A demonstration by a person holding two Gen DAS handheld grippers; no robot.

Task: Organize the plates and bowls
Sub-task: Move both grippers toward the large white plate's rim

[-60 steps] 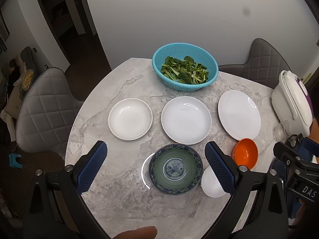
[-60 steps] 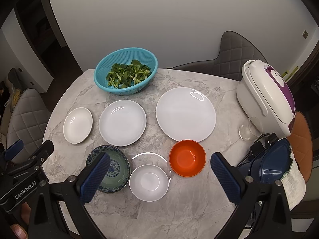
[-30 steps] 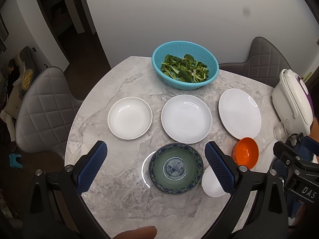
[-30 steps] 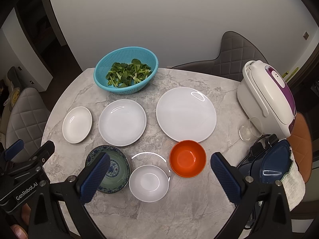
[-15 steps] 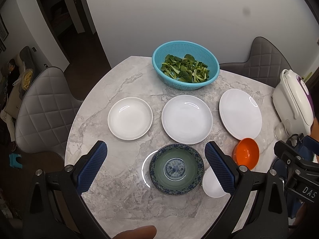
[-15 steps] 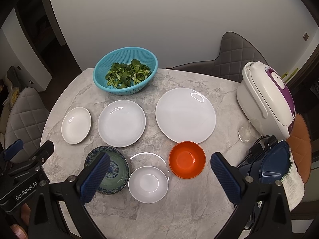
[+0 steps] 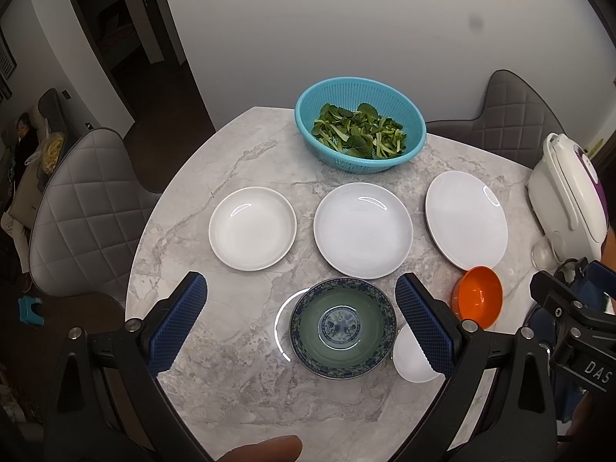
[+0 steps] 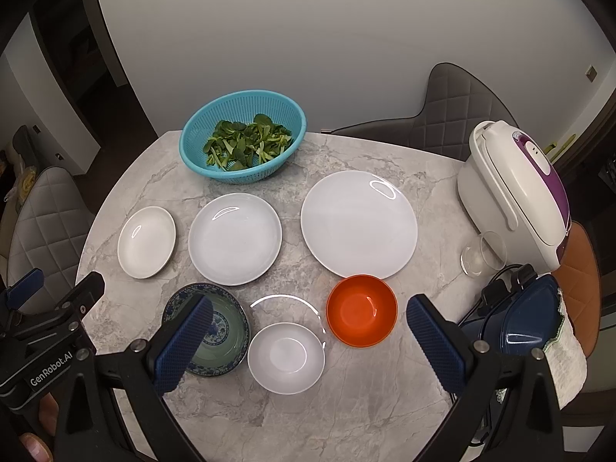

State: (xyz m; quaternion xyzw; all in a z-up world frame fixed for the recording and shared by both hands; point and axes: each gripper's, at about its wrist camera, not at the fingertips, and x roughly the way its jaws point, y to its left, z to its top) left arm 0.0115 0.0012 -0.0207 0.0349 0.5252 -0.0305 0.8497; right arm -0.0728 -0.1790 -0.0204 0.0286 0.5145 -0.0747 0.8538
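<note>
Three white plates (image 8: 235, 238) lie flat in a row across the counter (image 8: 365, 396) middle. Blue-patterned (image 7: 342, 327), white (image 8: 285, 358) and orange (image 8: 361, 310) bowls sit upright near its front edge. Both grippers (image 7: 300, 323) (image 8: 308, 340) hover, jaws wide apart, empty.

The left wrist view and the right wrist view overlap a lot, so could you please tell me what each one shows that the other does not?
Only the left wrist view shows the open left gripper framing the blue patterned bowl, plus a person seated far left. Only the right wrist view shows the open right gripper above the small white bowl, the glass in full, and the dark blue appliance. Both share the marble table, three white plates, the orange bowl, the basket of greens and the rice cooker.
</note>
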